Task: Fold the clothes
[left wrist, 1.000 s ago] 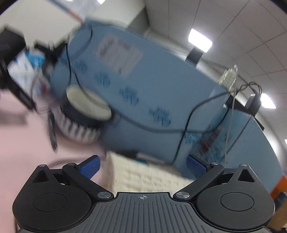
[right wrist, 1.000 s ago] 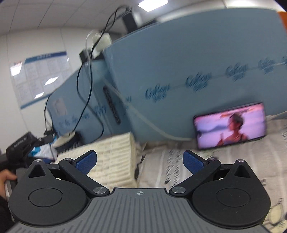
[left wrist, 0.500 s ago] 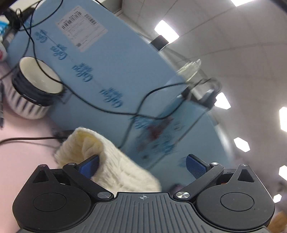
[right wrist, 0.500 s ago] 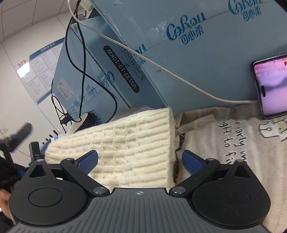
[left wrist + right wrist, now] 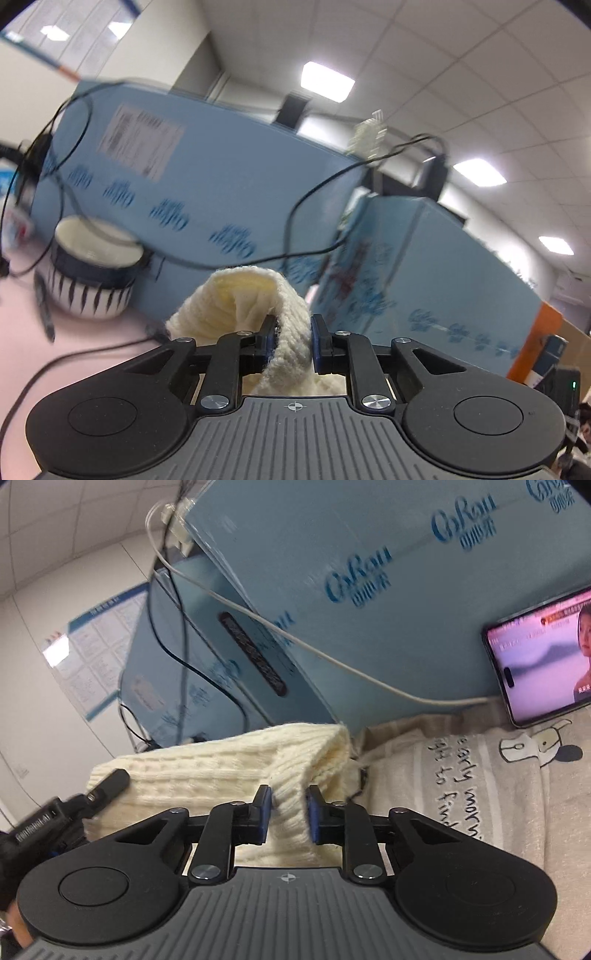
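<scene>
My left gripper sits low in the centre of its frame, tilted upward toward the ceiling, its blue pads clamped on a fold of the cream knit sweater, which bulges up just above the fingers. My right gripper points forward and slightly up, likewise pinched onto a ribbed edge of the same sweater; the knit spreads from centre toward the lower left of that frame, where the other gripper's black body shows. To the right of the sweater lies a grey printed garment with lettering and a cartoon figure. Behind stand blue cartons, and a phone with a lit screen leans against one at the right edge. In the left view a striped bowl sits at left on the pink surface, with black cables draped across the cartons
</scene>
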